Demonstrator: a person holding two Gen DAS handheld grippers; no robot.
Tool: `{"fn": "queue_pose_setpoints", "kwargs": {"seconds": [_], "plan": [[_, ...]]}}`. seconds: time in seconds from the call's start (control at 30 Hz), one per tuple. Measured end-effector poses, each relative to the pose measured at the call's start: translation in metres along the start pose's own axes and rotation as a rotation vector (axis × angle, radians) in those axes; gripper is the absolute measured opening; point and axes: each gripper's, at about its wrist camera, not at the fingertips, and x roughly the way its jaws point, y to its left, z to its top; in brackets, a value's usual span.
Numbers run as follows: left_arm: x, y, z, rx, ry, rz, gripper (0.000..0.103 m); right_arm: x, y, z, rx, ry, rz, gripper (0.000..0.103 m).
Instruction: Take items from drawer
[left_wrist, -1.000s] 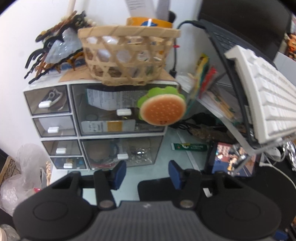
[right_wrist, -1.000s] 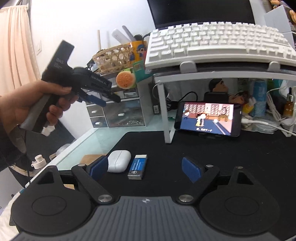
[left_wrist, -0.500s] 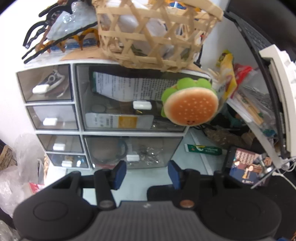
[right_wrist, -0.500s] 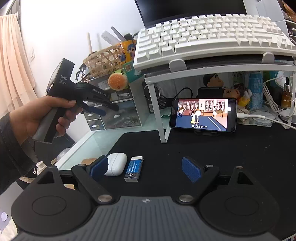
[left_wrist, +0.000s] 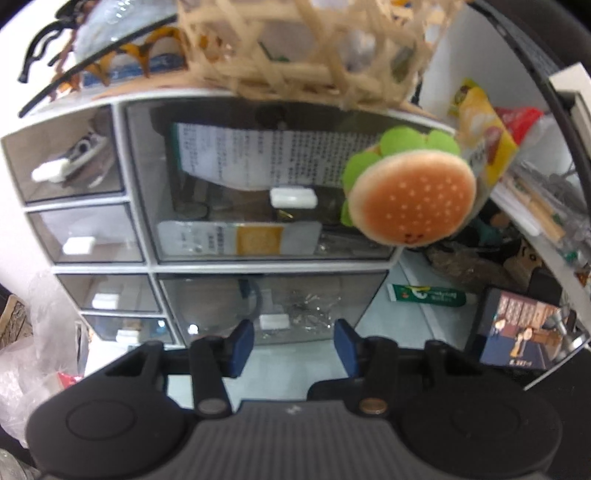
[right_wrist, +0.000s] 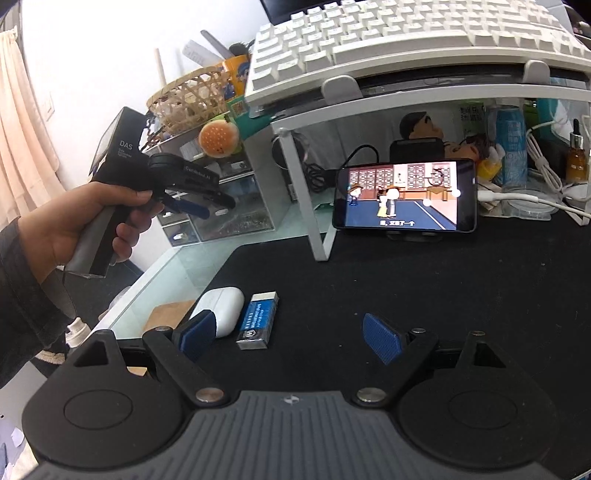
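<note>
A small clear-fronted drawer unit (left_wrist: 151, 266) stands on the glass desk; it also shows in the right wrist view (right_wrist: 236, 206). Its lower wide drawer (left_wrist: 269, 302) is shut, with a white handle (left_wrist: 273, 321) and small metal items inside. My left gripper (left_wrist: 293, 341) is open and empty, its blue pads (left_wrist: 242, 339) straddling that handle just short of it. In the right wrist view the left gripper (right_wrist: 201, 206) points at the drawers. My right gripper (right_wrist: 290, 336) is open and empty above the black desk mat (right_wrist: 443, 288).
A burger plush (left_wrist: 410, 199) hangs before the upper wide drawer. A woven basket (left_wrist: 306, 48) and hair clips sit on the unit. On the mat lie a white earbud case (right_wrist: 219, 308) and an eraser (right_wrist: 258, 319). A phone (right_wrist: 404, 194) stands under the keyboard shelf (right_wrist: 406, 92).
My left gripper has moved closer to the drawer unit, toward the lower wide drawer's handle. The right gripper has shifted only slightly and stays open.
</note>
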Motion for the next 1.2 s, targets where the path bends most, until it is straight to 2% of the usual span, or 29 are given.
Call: {"fn": "queue_pose_setpoints", "kwargs": {"seconds": [0.2,0.4,0.57,0.7,1.2], "plan": [[-0.001,0.005,0.001,-0.018,-0.021,0.023,0.035,0.0,-0.007,-0.003,0.027,0.002,-0.019,0.09],[-0.004,0.004,-0.001,-0.001,-0.007,0.034,0.034,-0.013,-0.014,-0.003,0.063,-0.046,-0.061,0.09],[-0.006,0.01,-0.006,-0.028,0.01,0.022,0.034,-0.017,-0.014,-0.004,0.07,-0.055,-0.068,0.09],[-0.012,0.015,-0.009,-0.027,0.005,0.027,0.02,-0.018,-0.011,-0.005,0.069,-0.058,-0.071,0.09],[-0.044,0.01,-0.038,0.01,-0.012,0.042,0.018,-0.02,-0.008,-0.01,0.056,-0.058,-0.07,0.09]]}}
